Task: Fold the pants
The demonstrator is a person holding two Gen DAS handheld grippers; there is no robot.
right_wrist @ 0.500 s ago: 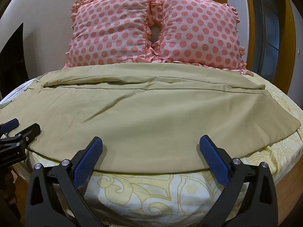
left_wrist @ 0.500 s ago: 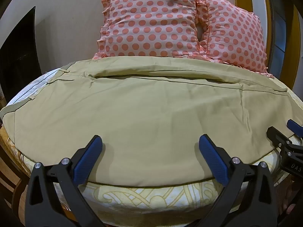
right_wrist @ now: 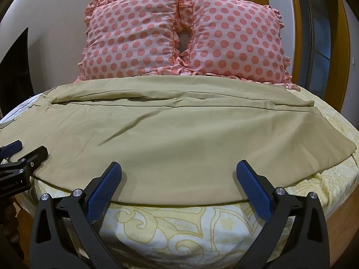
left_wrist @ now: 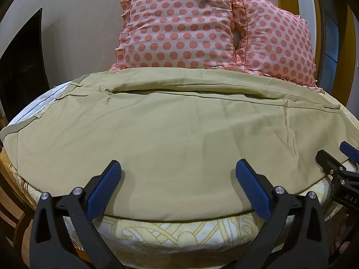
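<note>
Khaki pants [left_wrist: 170, 139] lie spread flat across a bed [right_wrist: 179, 228] covered by a yellow-patterned sheet, with the waistband toward the left and two pink polka-dot pillows [right_wrist: 184, 35] propped against the wall behind. Both the left claw [left_wrist: 177, 186] and the right claw [right_wrist: 178, 186] hover released at the near edge of the fabric, blue pads [right_wrist: 104, 192] wide apart, grasping nothing.

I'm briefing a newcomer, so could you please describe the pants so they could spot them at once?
Start at the bed with its yellow-patterned sheet. The pants are the plain khaki cloth spread flat across it, in front of two polka-dot pillows. Everything else is patterned.
</note>
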